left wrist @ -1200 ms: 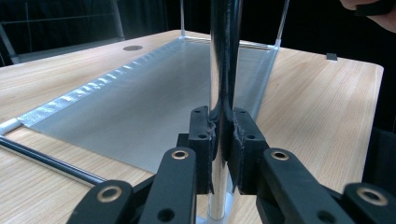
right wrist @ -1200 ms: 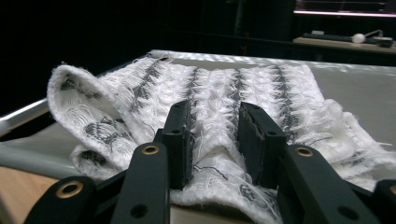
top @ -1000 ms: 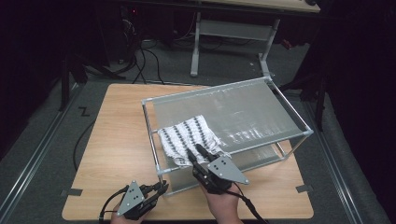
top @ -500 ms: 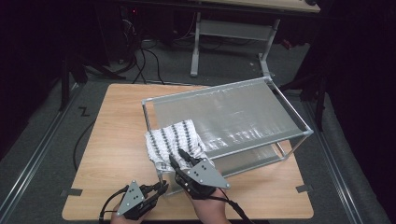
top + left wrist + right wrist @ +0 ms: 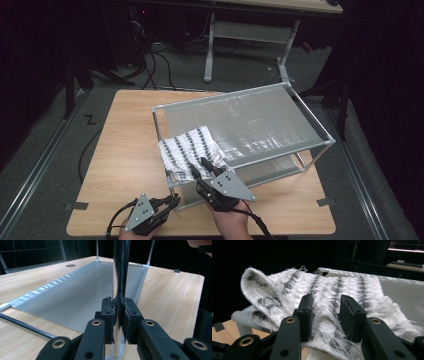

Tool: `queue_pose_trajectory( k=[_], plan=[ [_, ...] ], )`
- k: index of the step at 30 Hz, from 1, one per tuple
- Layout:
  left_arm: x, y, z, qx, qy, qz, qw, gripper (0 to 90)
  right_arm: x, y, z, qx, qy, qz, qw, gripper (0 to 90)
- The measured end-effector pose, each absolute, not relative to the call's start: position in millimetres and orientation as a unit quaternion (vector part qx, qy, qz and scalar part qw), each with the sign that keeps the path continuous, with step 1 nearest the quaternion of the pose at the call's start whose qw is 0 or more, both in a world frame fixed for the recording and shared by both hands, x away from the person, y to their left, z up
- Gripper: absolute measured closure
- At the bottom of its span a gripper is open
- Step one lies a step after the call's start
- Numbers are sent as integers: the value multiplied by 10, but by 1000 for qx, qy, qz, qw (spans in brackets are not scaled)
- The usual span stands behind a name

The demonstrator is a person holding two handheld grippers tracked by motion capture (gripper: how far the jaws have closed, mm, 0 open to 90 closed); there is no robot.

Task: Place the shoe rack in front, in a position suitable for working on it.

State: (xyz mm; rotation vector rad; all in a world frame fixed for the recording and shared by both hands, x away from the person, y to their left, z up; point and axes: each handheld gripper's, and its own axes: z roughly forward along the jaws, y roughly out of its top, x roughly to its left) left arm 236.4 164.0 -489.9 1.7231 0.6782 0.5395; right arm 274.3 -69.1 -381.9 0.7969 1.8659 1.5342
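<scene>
Cloth [image 5: 192,150] with grey stripes lies on the near left corner of the upper shelf of the metal rack [image 5: 310,116], and one folded edge hangs a little over the front bar. The left gripper [image 5: 169,202] is closed tight on the upright corner post [image 5: 120,272] of the rack, so it seems to steady the frame on the wooden table [image 5: 125,145]. The right gripper [image 5: 326,315] has its jaws around a ridge of the cloth; they have just been opening slightly, and the pads do not seem to press on the fabric. I judge that the step in hand is arranging the cloth on the shelf, with a release of the fabric. The next move probably calls for a new grip on the hanging edge, to draw it flat onto the shelf, while the left gripper holds the post firm so that the light rack does not slide.
</scene>
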Motion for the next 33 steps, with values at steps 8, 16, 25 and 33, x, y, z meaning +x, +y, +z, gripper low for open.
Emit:
queue_pose_trajectory(
  k=[8, 16, 25, 33],
  plan=[
    [2368, 1641, -4899, 734, 289, 229, 570, 806, 2814, -930, -3814, 318, 693, 568, 310, 623],
    [2370, 1641, -4900, 734, 289, 229, 571, 806, 2938, -1284, -3808, 350, 678, 553, 334, 621],
    [2368, 1638, -4900, 733, 290, 229, 571, 806, 3095, -1703, -3792, 386, 663, 529, 363, 622],
    [2369, 1639, -4900, 734, 289, 229, 571, 806, 3242, -2057, -3787, 415, 647, 515, 379, 622]
  ],
)
